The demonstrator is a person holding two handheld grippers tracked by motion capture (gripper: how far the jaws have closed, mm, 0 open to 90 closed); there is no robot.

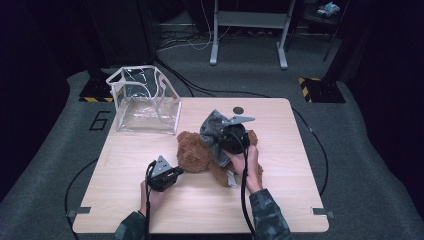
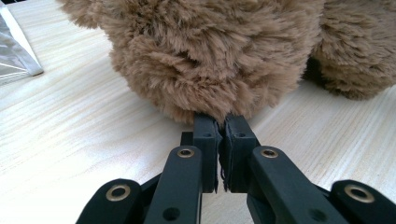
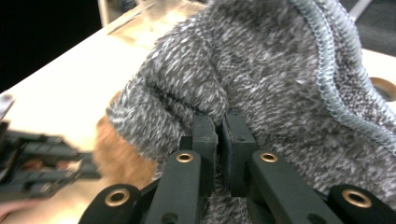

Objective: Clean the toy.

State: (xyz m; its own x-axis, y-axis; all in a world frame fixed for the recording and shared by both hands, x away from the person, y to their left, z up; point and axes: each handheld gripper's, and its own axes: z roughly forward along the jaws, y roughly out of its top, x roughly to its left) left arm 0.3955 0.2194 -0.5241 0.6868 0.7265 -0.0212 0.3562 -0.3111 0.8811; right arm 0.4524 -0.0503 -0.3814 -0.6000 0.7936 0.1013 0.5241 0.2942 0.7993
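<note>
A brown teddy bear (image 1: 200,152) lies near the middle of the wooden table (image 1: 125,200). My left gripper (image 1: 176,171) sits low at the bear's left side, shut on a tuft of its fur (image 2: 205,60). A grey knitted sweater (image 1: 212,127) is lifted over the bear, and my right gripper (image 1: 229,141) is shut on its fabric (image 3: 261,70). In the right gripper view the sweater's stitched hem (image 3: 334,88) runs down the right, with brown fur (image 3: 121,156) below and the left gripper (image 3: 37,158) blurred at the far left.
A clear plastic bag (image 1: 145,100) with white trim stands open at the table's back left corner; its edge (image 2: 14,56) shows in the left gripper view. A dark round hole (image 1: 238,110) sits near the table's far edge. Cables trail off both sides.
</note>
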